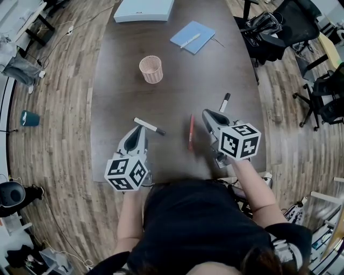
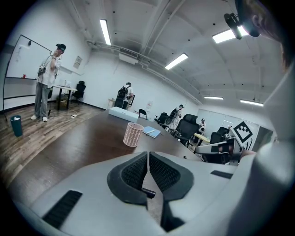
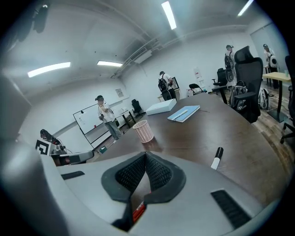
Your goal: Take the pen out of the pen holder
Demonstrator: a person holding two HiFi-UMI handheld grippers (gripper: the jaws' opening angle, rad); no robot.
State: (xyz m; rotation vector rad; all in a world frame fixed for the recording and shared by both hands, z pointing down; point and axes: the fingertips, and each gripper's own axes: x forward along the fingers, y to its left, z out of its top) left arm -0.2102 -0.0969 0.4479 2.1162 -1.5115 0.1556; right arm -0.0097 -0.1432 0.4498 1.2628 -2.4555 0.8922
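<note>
The pink mesh pen holder (image 1: 151,69) (image 2: 133,134) (image 3: 144,131) stands upright mid-table, and no pen shows inside it. A red pen (image 1: 191,131) lies flat between my two grippers; in the right gripper view its red end (image 3: 138,212) shows low in the gap behind the pads. My left gripper (image 1: 141,127) (image 2: 148,155) is shut with nothing between its pads. A black-and-white marker (image 1: 150,127) lies on the table right at its tip. My right gripper (image 1: 207,114) (image 3: 145,155) is shut and empty, just right of the red pen.
A second black-capped marker (image 1: 224,102) (image 3: 216,158) lies ahead of the right gripper. A blue notebook (image 1: 192,36) with a pen on it and a white box (image 1: 144,9) sit at the far end. Office chairs (image 1: 293,27) stand along the right; people stand in the room behind.
</note>
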